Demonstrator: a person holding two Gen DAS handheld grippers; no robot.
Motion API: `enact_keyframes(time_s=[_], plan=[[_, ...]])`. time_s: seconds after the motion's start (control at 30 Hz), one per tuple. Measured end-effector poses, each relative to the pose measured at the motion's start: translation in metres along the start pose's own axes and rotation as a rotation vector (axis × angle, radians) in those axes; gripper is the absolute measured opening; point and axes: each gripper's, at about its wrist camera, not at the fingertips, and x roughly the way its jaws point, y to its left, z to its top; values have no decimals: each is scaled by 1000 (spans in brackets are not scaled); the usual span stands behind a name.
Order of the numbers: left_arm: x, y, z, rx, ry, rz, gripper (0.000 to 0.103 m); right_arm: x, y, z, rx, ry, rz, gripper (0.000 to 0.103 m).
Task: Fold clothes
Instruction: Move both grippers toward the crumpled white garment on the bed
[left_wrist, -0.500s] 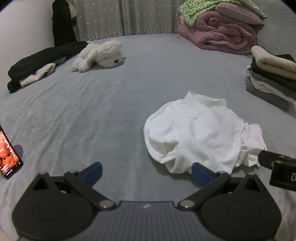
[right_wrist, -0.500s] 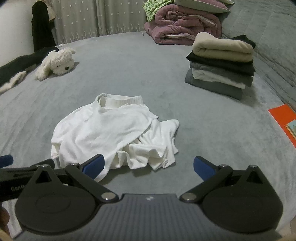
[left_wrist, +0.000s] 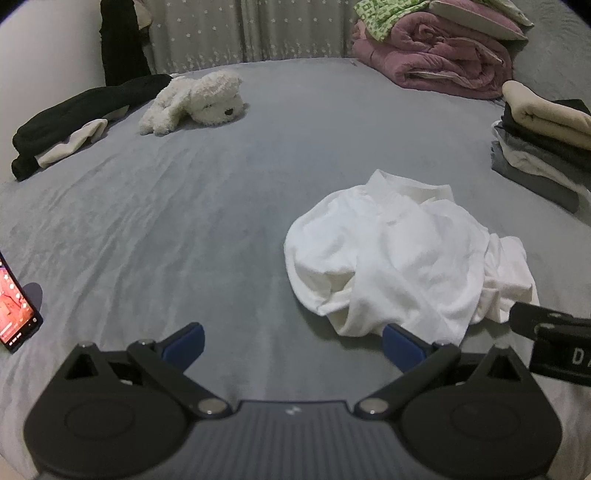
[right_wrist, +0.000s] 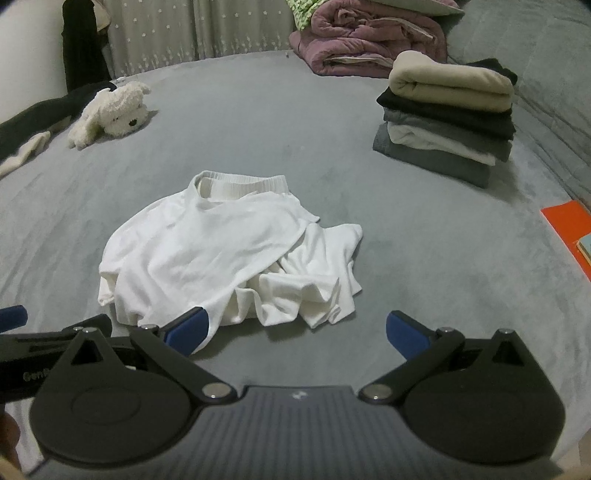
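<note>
Grey bedcover spreads beneath both of our tools. Ahead of our right gripper, whose jaws stand wide apart and empty, we see the crumpled white garment, its near hem just beyond the left fingertip. Our left gripper, jaws equally spread and empty, has the same garment ahead to its right, near the right fingertip.

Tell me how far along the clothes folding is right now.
Done: a stack of folded clothes sits on the bed. In hand: nothing; the left gripper and right gripper are both open over the bed. Left: the crumpled white garment, plus dark clothes at the far edge.
</note>
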Motion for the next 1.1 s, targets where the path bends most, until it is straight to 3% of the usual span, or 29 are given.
enact_keyframes(time_s=[1.1], plan=[[6, 3, -2, -1, 45, 0, 103, 10, 2, -1, 14, 40, -3, 103]])
